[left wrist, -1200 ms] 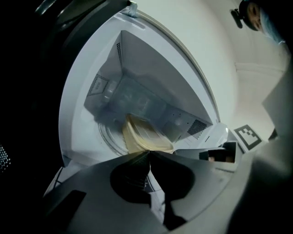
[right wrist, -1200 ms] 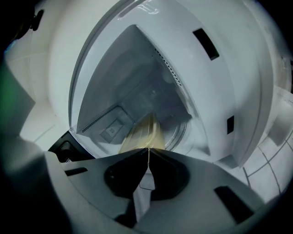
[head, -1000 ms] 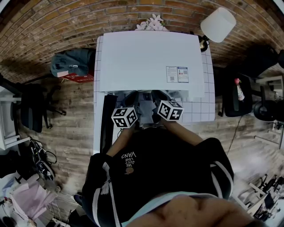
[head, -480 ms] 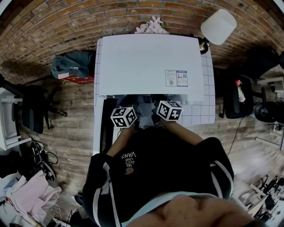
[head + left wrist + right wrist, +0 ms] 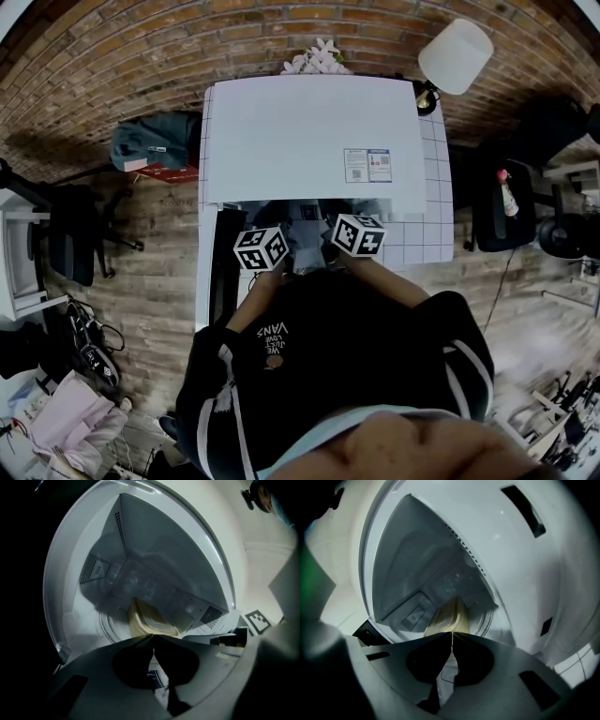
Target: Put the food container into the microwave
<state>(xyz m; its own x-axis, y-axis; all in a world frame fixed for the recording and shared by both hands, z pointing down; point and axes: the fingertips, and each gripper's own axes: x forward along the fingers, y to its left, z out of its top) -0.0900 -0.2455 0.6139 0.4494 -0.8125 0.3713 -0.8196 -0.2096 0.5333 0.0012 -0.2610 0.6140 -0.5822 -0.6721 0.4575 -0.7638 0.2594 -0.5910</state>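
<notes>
Both claws are aimed into the open cavity of a boxy white microwave [image 5: 309, 141] with a smooth, flat top, set on a white grid-tiled table [image 5: 427, 239] against a rough red brick wall [image 5: 141, 56]. The left gripper [image 5: 152, 637] and right gripper [image 5: 451, 633], each of matte grey plastic, have their jaws pressed tip to tip with nothing clamped between them. Just beyond the tips, a cream rectangular plastic food container [image 5: 150, 623] with rounded corners and a raised lid lies inside the oven on the ribbed round glass turntable [image 5: 110, 625]. Perforated vent panels [image 5: 93, 569] dot the smooth grey cavity walls. From above, the oven's top hides the cavity and the claw tips; only the black-and-white marker cubes [image 5: 261, 248] show, ahead of the person's black sleeves [image 5: 234, 323]. The dark oven door [image 5: 228, 262] stands open at the left. A white-shaded lamp [image 5: 457, 54] and pale flowers [image 5: 317, 54] stand behind the oven.
</notes>
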